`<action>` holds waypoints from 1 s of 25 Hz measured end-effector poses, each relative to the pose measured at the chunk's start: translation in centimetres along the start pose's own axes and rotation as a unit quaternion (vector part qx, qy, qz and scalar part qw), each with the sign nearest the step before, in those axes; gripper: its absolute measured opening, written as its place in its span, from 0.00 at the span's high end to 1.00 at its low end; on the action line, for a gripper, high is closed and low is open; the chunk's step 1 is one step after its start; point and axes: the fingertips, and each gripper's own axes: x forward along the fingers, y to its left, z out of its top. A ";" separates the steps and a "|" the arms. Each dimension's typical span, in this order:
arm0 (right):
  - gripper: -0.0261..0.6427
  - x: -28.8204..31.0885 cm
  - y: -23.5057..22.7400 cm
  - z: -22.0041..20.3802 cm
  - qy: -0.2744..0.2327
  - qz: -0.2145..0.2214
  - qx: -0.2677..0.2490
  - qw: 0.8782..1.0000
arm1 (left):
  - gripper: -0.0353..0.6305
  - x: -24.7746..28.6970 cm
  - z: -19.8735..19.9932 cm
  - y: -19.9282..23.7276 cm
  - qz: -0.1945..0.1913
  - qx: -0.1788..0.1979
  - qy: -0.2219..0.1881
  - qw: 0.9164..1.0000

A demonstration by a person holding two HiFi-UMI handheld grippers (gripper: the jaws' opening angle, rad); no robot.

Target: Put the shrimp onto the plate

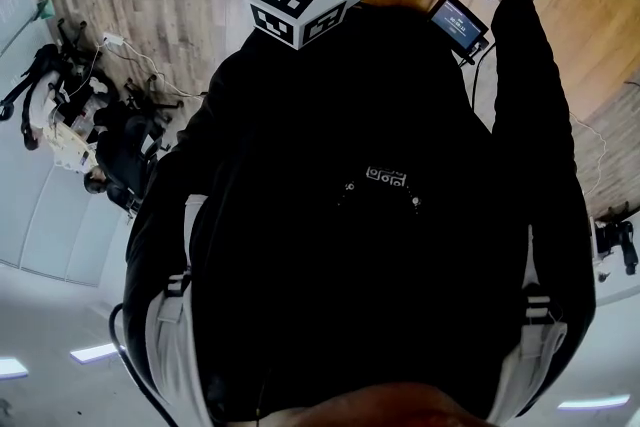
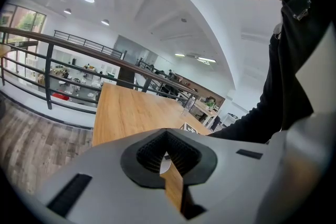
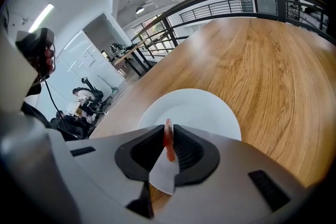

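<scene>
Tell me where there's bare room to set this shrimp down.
The white plate is bare wherever it shows. The wooden table beyond and right of it is bare too. Only tight spot: the plate's near rim, hidden under the right gripper shut on the shrimp.

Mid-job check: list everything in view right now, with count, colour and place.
shrimp: one, orange-red, pinched between the right gripper's jaws, over the plate's near edge
plate: one, white, on the table, nothing on it
table: one, light wood, under the plate
small screen: one, dark with a lit display, beside the right arm
railing: one, dark, beyond the table
marker cubes: two, black-and-white, one on each gripper
sleeve: black, right arm
left gripper: grey, jaws together, nothing held
right gripper: grey, shut on the shrimp
</scene>
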 end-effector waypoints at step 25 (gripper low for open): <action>0.73 -1.3 -1.9 1.0 -0.012 -0.052 -0.007 0.999 | 0.95 -0.3 -0.3 0.1 0.005 -0.001 -0.005 1.000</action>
